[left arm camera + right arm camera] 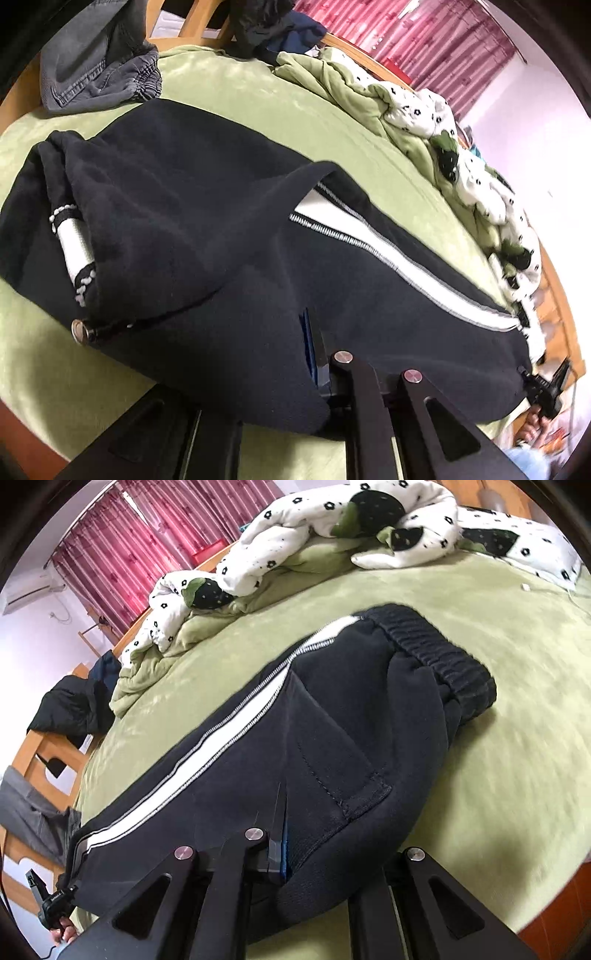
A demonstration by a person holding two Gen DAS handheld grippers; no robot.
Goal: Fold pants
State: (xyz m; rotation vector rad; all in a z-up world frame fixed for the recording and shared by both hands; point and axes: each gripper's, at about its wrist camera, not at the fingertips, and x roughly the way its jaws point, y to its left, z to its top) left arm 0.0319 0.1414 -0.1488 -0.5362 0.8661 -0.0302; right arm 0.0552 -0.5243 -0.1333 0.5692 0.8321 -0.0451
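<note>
Black pants (pixel 192 236) w/ white side stripe (pixel 424 273) lie lengthwise across green bedspread (pixel 258 99), cuffs (pixel 70 236) at one end, ribbed waistband (pixel 439 653) at the other; near long edge of fabric is lifted off the bed. Left gripper (pixel 314 354) is pinched tight on a fold of the pants near the leg end, right gripper (pixel 282 834) likewise clamped on the pants near the pocket/waist end, cloth bunching over both sets of fingers. Grey jeans (pixel 99 70) sit at bed's corner, well apart from the pants, & a white flower-print quilt (pixel 295 535) is heaped along the far side by red curtains (pixel 155 528).
</note>
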